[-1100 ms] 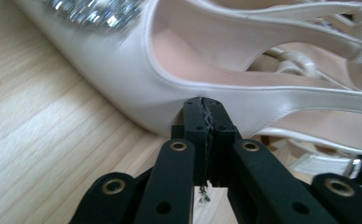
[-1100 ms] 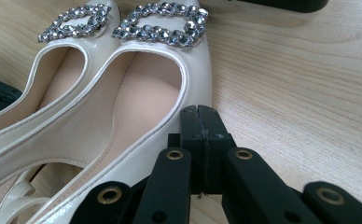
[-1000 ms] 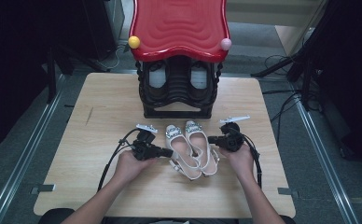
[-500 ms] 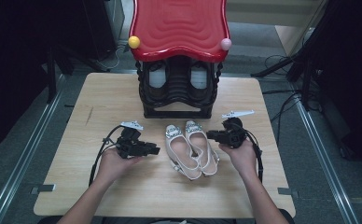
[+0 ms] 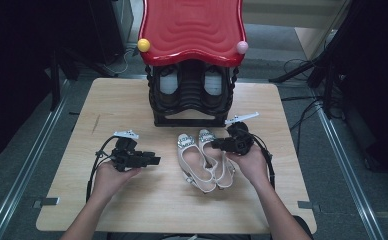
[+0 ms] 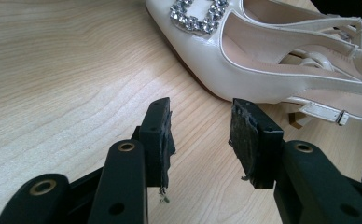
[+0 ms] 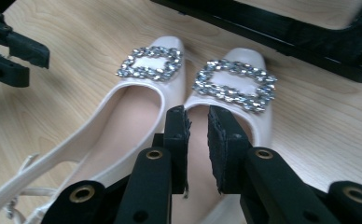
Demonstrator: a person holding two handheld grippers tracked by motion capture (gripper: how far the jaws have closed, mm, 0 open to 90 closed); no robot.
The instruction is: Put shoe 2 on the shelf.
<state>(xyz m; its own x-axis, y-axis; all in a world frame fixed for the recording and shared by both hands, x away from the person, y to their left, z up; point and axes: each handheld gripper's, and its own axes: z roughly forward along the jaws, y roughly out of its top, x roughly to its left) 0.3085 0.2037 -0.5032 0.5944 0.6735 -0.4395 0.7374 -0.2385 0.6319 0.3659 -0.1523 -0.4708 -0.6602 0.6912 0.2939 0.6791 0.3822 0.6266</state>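
A pair of cream slingback shoes with jewelled buckles lies toes-away on the wooden table point(image 5: 107, 110): the left shoe point(image 5: 194, 164) and the right shoe point(image 5: 208, 137). My left gripper point(image 5: 154, 161) is well left of the pair, pointing at it. In the left gripper view its jaws point(image 6: 200, 107) have just been opening and stand open, nothing between them, with the left shoe point(image 6: 263, 65) ahead. My right gripper point(image 5: 216, 146) hovers over the right shoe point(image 7: 235, 93). Its jaws point(image 7: 198, 112) have just been opening to a narrow gap and grip nothing.
A black shoe rack point(image 5: 192, 100) with a red wavy top point(image 5: 192, 30) stands at the table's back middle, with pale shoes inside. Its black base point(image 7: 286, 32) lies just beyond the toes. A yellow ball point(image 5: 143, 45) and a pink ball point(image 5: 242, 47) sit on the top's corners.
My left gripper has pulled away to the left of the shoes and its jaws have opened. The right gripper has lifted a little off the right shoe, jaws slightly parted.
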